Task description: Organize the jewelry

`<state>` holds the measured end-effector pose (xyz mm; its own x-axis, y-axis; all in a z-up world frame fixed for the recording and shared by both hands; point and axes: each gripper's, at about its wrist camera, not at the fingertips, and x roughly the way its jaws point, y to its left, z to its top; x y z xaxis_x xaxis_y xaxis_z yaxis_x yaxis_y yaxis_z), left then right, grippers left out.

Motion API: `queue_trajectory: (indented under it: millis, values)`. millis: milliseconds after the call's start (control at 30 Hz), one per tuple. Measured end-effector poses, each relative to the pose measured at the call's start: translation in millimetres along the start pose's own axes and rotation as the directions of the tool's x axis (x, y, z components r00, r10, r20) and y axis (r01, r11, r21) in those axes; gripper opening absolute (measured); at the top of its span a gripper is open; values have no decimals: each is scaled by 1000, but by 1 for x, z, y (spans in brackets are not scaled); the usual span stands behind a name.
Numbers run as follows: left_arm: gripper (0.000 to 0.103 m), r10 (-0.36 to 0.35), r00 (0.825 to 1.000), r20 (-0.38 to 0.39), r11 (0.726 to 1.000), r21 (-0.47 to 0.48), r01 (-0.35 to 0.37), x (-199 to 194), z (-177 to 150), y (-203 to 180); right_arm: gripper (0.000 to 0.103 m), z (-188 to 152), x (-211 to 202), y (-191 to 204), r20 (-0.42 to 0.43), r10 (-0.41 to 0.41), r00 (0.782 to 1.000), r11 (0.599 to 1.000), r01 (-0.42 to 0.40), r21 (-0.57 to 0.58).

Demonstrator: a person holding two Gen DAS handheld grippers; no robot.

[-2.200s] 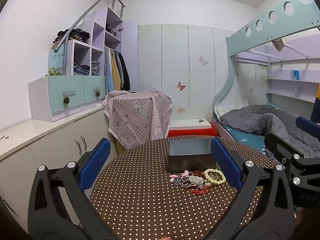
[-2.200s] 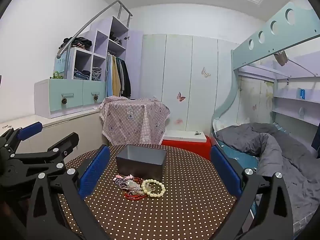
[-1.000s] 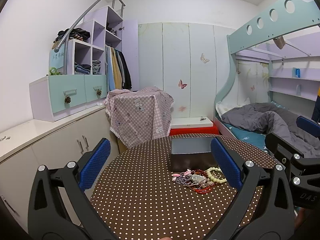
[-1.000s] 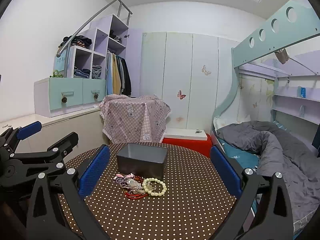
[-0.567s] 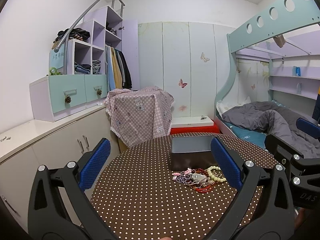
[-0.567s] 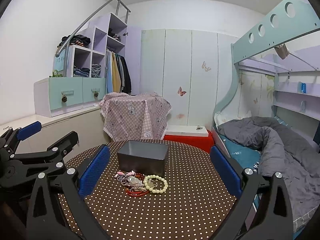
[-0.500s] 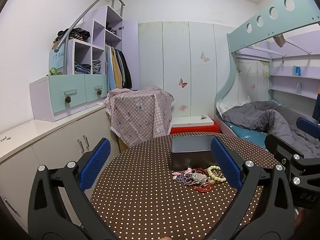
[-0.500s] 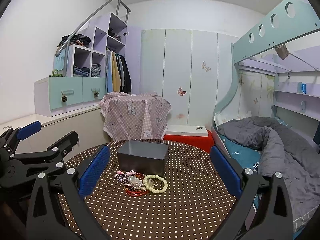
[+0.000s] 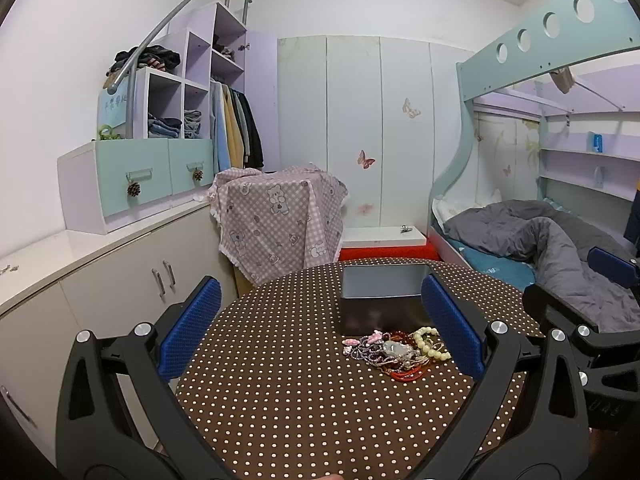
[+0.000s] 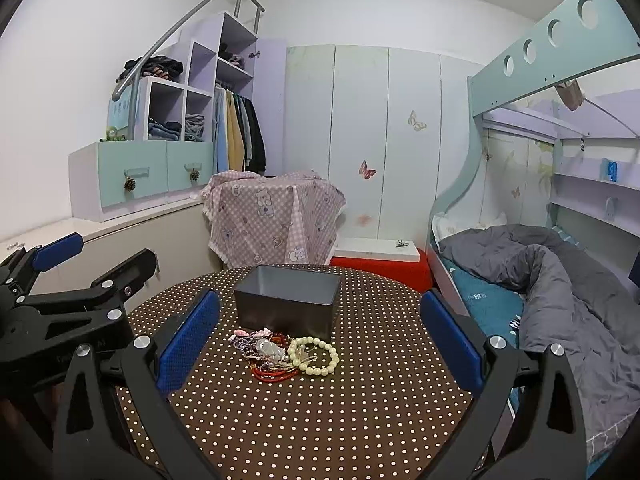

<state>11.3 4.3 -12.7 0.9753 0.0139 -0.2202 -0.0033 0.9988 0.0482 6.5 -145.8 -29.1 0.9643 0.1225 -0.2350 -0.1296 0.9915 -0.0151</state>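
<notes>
A heap of jewelry lies on the round table with a brown dotted cloth. It holds a cream bead bracelet, red strings and purple strands. Just behind the heap stands a dark grey open box. My left gripper is open, held above the table's near left part, well short of the heap. My right gripper is open too, with the heap and box between its blue pads from afar. Both hold nothing.
A low cupboard counter runs along the left wall. A stand draped in pink checked cloth and a red and white step lie beyond the table. A bunk bed with a grey duvet fills the right side.
Both views have drifted slightly; the right gripper has come a little closer to the jewelry heap and box. Both grippers have stayed open and nothing on the table has moved.
</notes>
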Motion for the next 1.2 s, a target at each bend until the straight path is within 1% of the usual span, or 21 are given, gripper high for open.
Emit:
queue_trajectory:
  millis: [433, 467, 567, 600, 700, 767, 800, 867, 900, 967, 1033, 1067, 1100, 1167, 1200]
  values:
    - [98, -3, 1000, -26, 1000, 22, 3, 13, -3, -3, 96, -4, 15, -13, -35, 10, 999, 999, -8, 44]
    - [98, -10, 999, -35, 1000, 22, 10, 16, -4, -1, 96, -5, 17, -16, -41, 5, 999, 999, -3, 51]
    - [98, 4, 997, -75, 1000, 11, -3, 27, -4, 6, 96, -7, 23, -25, -55, -19, 998, 998, 23, 60]
    - [98, 3, 995, -102, 1000, 4, -3, 33, -4, 10, 96, -9, 27, -30, -67, -31, 997, 997, 35, 64]
    - [98, -14, 982, -190, 1000, -22, 10, 53, -7, 21, 96, -14, 39, -42, -113, -47, 992, 996, 54, 66]
    - [98, -18, 961, -276, 1000, -29, 10, 71, -13, 24, 96, -19, 50, -51, -156, -63, 986, 995, 74, 66]
    - [98, -24, 953, -303, 1000, -26, 17, 78, -16, 25, 96, -21, 55, -54, -179, -69, 981, 994, 83, 69]
    - [96, -56, 932, -358, 998, -20, 52, 90, -21, 23, 96, -26, 66, -61, -221, -67, 973, 993, 87, 80]
    - [95, -70, 923, -379, 997, -15, 69, 97, -23, 19, 96, -28, 71, -63, -240, -57, 969, 993, 80, 85]
    - [94, -81, 917, -392, 996, 1, 88, 102, -26, 11, 96, -30, 86, -65, -293, -22, 956, 995, 50, 87]
    - [93, -103, 908, -406, 993, 13, 118, 109, -28, 1, 95, -34, 107, -68, -359, 32, 933, 995, 5, 101]
    - [93, -113, 905, -411, 991, 14, 130, 111, -28, -3, 87, -35, 117, -68, -382, 62, 922, 994, -22, 110]
    - [91, -118, 902, -415, 991, 16, 137, 114, -28, -4, 71, -37, 124, -66, -400, 81, 913, 993, -38, 114]
    - [86, -124, 895, -428, 989, 26, 149, 121, -28, -9, 55, -41, 145, -62, -463, 111, 879, 991, -65, 114]
    - [86, -124, 892, -434, 988, 27, 151, 123, -27, -11, 52, -44, 156, -59, -494, 125, 861, 991, -79, 112]
